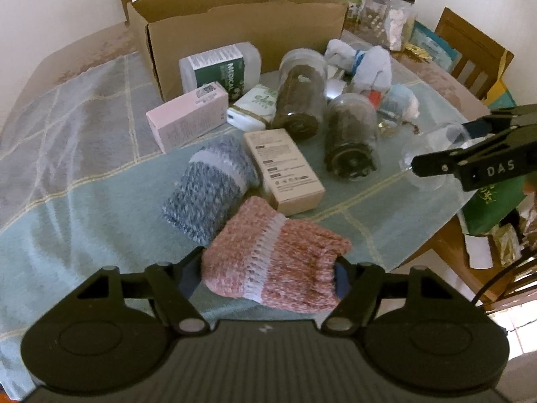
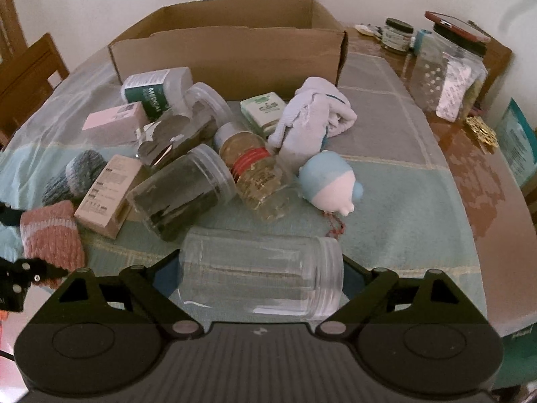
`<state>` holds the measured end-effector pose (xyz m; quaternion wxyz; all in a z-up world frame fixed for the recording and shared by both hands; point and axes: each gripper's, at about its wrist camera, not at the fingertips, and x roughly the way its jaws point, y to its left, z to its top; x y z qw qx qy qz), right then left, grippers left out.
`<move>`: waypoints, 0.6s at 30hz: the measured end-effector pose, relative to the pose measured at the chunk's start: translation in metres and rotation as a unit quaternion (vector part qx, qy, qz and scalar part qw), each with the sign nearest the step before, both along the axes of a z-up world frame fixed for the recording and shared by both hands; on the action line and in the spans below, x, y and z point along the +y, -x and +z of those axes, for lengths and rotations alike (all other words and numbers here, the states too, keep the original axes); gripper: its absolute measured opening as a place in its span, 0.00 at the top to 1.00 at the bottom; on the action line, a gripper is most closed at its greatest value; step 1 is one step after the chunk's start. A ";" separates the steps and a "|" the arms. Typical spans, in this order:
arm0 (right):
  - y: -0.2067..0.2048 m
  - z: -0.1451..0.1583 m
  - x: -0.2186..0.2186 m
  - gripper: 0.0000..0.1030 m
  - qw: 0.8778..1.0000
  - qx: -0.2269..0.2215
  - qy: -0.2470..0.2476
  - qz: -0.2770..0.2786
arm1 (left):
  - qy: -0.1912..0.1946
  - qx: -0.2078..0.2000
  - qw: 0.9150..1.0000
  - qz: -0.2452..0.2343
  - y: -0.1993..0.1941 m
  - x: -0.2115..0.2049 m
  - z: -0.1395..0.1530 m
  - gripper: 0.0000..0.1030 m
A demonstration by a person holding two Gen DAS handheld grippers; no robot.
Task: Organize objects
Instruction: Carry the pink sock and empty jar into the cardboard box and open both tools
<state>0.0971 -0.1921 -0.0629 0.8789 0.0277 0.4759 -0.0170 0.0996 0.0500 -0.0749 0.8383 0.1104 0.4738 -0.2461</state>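
the left gripper point(image 1: 268, 268) had its jaws closed against both ends of the pink knitted sock point(image 1: 275, 262), near the table's point(image 1: 386, 235) front edge. the right gripper point(image 2: 260, 270) had wide jaws set around the empty clear jar point(image 2: 258, 275); whether they pressed it, i could not tell. open cloth lay left of the cardboard box point(image 1: 235, 33) and right of the clutter. counted: two knitted socks, two dark-filled jars point(image 1: 298, 94), one box.
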 end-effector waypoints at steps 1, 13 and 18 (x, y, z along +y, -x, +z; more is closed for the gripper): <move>0.000 0.001 -0.001 0.08 1.000 0.000 -0.002 0.007 | 0.000 0.001 1.000 0.000 0.001 0.000 0.003 0.29; -0.009 0.026 -0.012 0.08 0.998 0.006 -0.009 0.059 | 0.011 0.004 1.000 0.009 -0.010 -0.001 0.042 0.29; -0.022 0.047 -0.010 0.08 0.998 0.003 -0.015 0.069 | -0.007 -0.015 1.000 -0.010 -0.036 0.000 0.062 0.29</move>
